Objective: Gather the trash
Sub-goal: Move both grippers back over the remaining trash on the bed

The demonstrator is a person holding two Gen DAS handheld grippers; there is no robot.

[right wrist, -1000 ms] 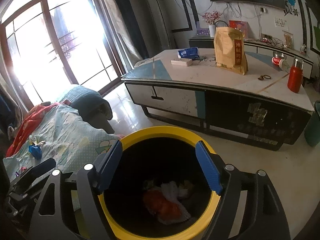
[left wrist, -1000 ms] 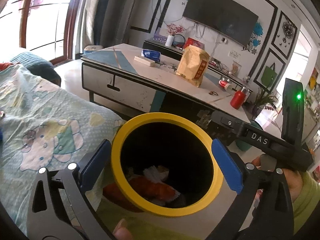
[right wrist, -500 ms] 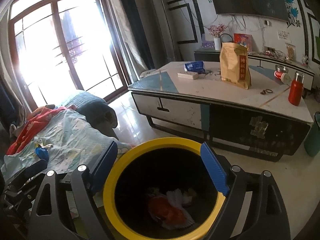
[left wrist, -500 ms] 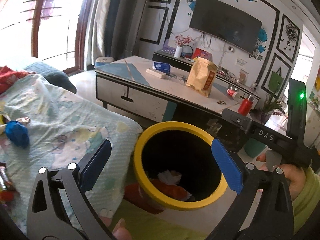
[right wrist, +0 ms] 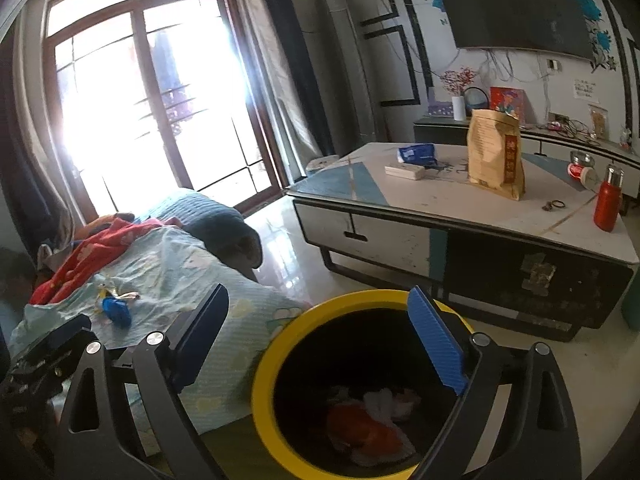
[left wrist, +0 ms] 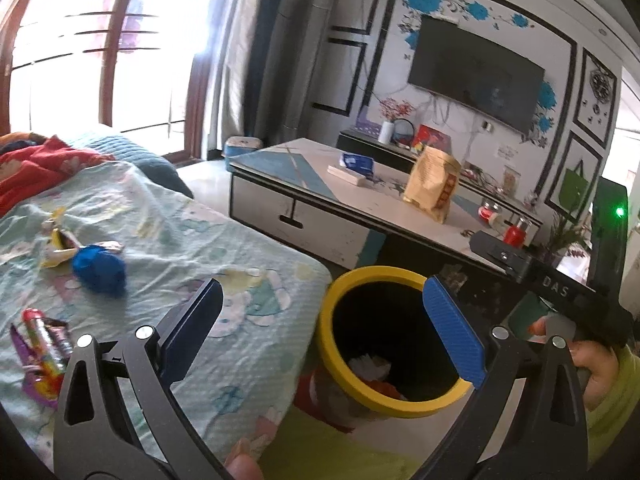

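Note:
A black bin with a yellow rim (left wrist: 360,276) (right wrist: 360,298) stands by the bed and holds red and white trash (right wrist: 368,428). My left gripper (left wrist: 320,332) is open and empty, above the bed edge and the bin. My right gripper (right wrist: 320,340) is open and empty over the bin's left rim; its body also shows in the left wrist view (left wrist: 560,292). On the bed sheet (left wrist: 192,240) lie a crumpled blue scrap (left wrist: 99,272) (right wrist: 117,310), a yellow wrapper (left wrist: 56,246) and a colourful candy wrapper (left wrist: 44,344).
A low coffee table (right wrist: 440,204) stands beyond the bin, with a tan paper bag (right wrist: 496,156), a red bottle (right wrist: 608,200), a blue packet (right wrist: 416,152) and a white box (right wrist: 404,170). A red blanket (left wrist: 36,164) lies at the bed's far end. Glossy floor (right wrist: 288,248) lies between bed and table.
Both grippers have swung left and pulled back from over the bin toward the bed. The bin now sits lower right in both views, and the bed's trash has come into view.

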